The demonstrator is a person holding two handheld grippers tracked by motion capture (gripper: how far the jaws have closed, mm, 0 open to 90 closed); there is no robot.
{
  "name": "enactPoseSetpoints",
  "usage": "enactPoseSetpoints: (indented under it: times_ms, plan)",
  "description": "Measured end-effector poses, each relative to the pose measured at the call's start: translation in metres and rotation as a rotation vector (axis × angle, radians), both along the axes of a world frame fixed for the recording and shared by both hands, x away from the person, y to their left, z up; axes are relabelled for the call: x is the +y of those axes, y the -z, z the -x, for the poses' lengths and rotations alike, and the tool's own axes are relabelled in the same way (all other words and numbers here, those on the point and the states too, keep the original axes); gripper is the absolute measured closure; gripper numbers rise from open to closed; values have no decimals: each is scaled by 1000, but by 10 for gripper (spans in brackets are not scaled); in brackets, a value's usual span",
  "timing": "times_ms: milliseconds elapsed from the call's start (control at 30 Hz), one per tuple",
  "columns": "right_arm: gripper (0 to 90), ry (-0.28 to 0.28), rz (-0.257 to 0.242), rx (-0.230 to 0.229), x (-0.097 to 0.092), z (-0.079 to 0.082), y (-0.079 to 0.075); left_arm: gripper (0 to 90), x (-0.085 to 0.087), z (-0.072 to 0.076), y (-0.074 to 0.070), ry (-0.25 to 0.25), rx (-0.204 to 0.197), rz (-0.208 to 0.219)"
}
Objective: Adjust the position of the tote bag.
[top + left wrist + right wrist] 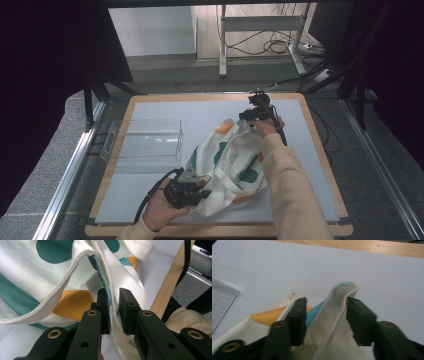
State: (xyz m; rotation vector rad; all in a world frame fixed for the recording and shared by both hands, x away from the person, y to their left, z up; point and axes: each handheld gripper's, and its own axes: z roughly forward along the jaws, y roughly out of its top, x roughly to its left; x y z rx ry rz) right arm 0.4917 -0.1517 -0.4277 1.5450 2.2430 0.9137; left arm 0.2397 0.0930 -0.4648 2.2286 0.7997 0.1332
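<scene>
A white cloth bag [230,160] with teal and orange spots lies crumpled on the grey mat [160,110]. At its near left end my left gripper [204,191] is shut on the bag's hemmed rim [113,302], which runs up between the two pads. At the far end my right gripper [249,124] points down at the bag's other rim. In the right gripper view a raised fold of the rim [338,302] stands between my right gripper's [327,308] jaws, loose and unsqueezed. A strap [140,247] trails off behind the bag.
A clear plastic box [145,140] stands on the mat to the left of the bag; its corner [222,302] shows in the right gripper view. The wooden table edge [320,150] frames the mat. Metal rails and cables run along the floor at both sides.
</scene>
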Motion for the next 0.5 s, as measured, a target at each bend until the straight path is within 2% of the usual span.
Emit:
enactPoseSetpoints:
  times_ms: [33, 67, 100, 133, 267, 500]
  plan:
    - [693, -16, 8, -4, -2, 2, -1, 799, 0, 0, 0, 1, 1, 0]
    - [693, -16, 8, -4, -2, 2, -1, 799, 0, 0, 0, 0, 0, 1]
    - [765, -32, 7, -2, -5, 3, 0, 799, 0, 0, 0, -1, 0, 1]
    - [791, -39, 9, 0, -5, 4, 1, 799, 0, 0, 0, -1, 0, 1]
    - [839, -66, 25, -2, -6, 5, 2, 800, 0, -1, 1, 2, 0, -6]
    - [852, -101, 45, -26, -7, 8, 0, 810, 1, 0, 1, -1, 2, -5]
